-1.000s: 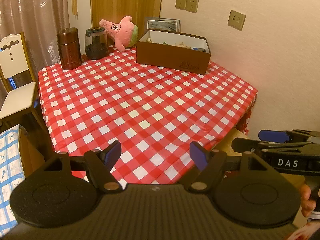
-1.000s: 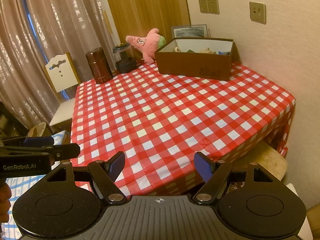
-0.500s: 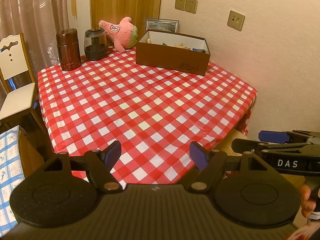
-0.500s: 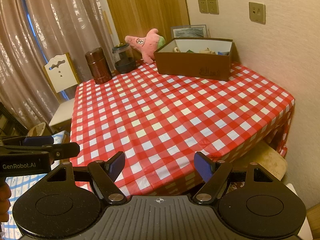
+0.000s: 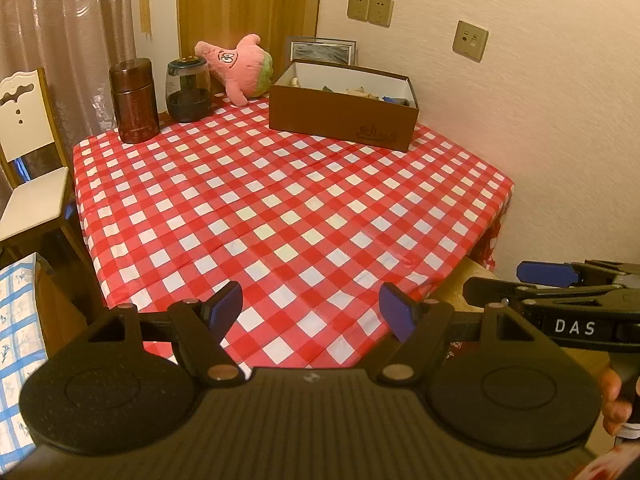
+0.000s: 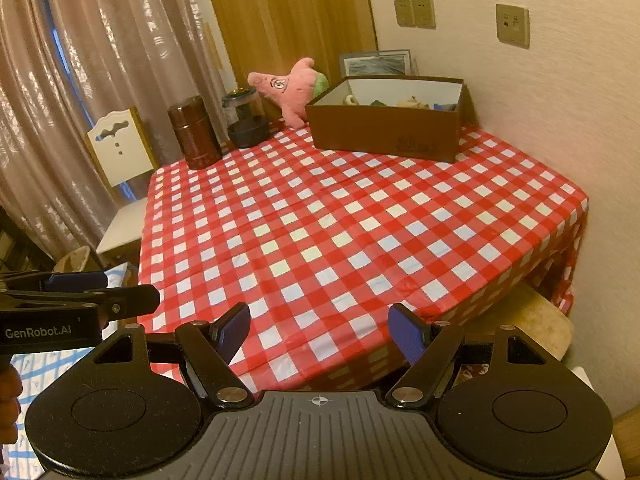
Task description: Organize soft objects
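Observation:
A pink star plush toy (image 5: 239, 66) leans at the far back of the red checked table (image 5: 280, 208), beside an open brown box (image 5: 344, 114) that holds several small items. The plush (image 6: 290, 90) and the box (image 6: 386, 128) also show in the right wrist view. My left gripper (image 5: 311, 312) is open and empty, over the table's near edge. My right gripper (image 6: 320, 332) is open and empty too, at the near edge, to the right of the left one. Both are far from the plush.
A brown canister (image 5: 134, 100) and a dark glass jar (image 5: 188, 90) stand at the back left. A white chair (image 5: 28, 168) is left of the table. A wall (image 5: 540, 120) runs along the right. A stool (image 6: 528, 320) sits under the near right corner.
Both grippers stay open. The left wrist view has shifted slightly, so the table and objects sit a little lower in frame; nothing on the table has moved.

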